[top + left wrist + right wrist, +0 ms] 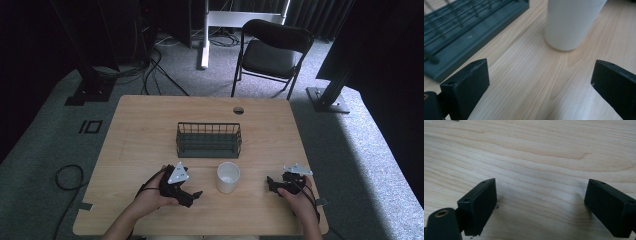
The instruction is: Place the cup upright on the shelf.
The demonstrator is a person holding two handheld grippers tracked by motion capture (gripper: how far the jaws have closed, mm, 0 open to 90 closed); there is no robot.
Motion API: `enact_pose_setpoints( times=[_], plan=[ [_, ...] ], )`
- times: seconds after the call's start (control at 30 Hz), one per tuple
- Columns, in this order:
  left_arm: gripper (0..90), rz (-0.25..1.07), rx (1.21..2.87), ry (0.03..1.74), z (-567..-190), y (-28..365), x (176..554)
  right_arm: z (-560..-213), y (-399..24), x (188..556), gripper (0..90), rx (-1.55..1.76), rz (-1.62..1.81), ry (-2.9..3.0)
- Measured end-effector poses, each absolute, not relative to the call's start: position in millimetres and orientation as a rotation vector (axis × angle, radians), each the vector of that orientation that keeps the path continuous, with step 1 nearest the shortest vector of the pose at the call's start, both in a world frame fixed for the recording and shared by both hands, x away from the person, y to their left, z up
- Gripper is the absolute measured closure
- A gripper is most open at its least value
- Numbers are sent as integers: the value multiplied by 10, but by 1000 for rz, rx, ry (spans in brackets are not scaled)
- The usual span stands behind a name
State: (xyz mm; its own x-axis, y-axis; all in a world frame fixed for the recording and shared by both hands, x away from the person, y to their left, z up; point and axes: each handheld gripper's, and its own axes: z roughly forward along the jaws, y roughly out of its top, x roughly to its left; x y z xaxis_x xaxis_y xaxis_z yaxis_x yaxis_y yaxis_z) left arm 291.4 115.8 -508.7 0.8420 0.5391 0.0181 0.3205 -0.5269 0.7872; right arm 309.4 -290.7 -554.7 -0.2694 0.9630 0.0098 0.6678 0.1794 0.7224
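Observation:
A white cup [228, 177] stands upright on the wooden table [150, 125], just in front of a dark wire basket [208, 140]. My left gripper [192, 196] rests on the table left of the cup, held by a hand. In the left gripper view its jaws stand wide apart with nothing between them, the cup [571, 22] ahead at the upper right and the basket [461, 32] at the upper left. My right gripper [271, 184] sits right of the cup, held by the other hand. It is open [540, 205] over bare wood.
A round cable hole [238, 110] lies near the table's far edge. Beyond the table stand a black folding chair [272, 50], dark frame posts and floor cables [150, 75]. A cable loop [67, 177] lies on the floor at the left.

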Motion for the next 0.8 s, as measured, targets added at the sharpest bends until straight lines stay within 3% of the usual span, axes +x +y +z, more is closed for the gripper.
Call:
enact_pose_setpoints(
  times=[0.13, 0.8],
  plan=[
    [56, 317, 2176, 586, -5053, 1059, 2914, -5547, -2907, 3094, 105, 1531, 866, 2009],
    [56, 247, 2144, 500, -4978, 592, 3028, -5547, -2907, 3094, 105, 1531, 867, 2008]
  ],
)
